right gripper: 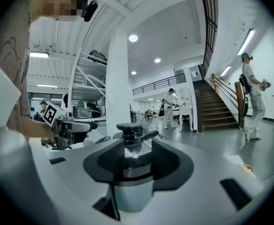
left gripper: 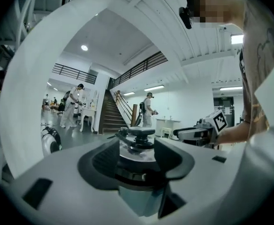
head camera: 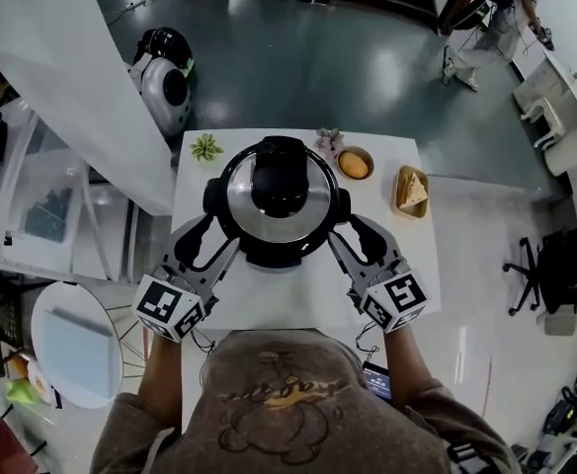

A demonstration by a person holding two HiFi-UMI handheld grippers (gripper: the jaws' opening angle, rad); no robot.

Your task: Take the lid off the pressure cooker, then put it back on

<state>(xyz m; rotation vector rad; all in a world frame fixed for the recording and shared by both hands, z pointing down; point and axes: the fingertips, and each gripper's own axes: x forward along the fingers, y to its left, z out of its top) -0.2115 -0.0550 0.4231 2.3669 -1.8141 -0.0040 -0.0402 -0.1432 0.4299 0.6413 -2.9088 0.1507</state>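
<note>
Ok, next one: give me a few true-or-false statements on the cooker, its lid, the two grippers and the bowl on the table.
The lid sits on the pressure cooker. True.
The cooker stands on the floor. False: it stands on the white table.
The left gripper is at the cooker's left side, the right gripper at its right side. True.
The bowl lies between the two grippers. False: it sits beyond the cooker, near the table's far edge.
</note>
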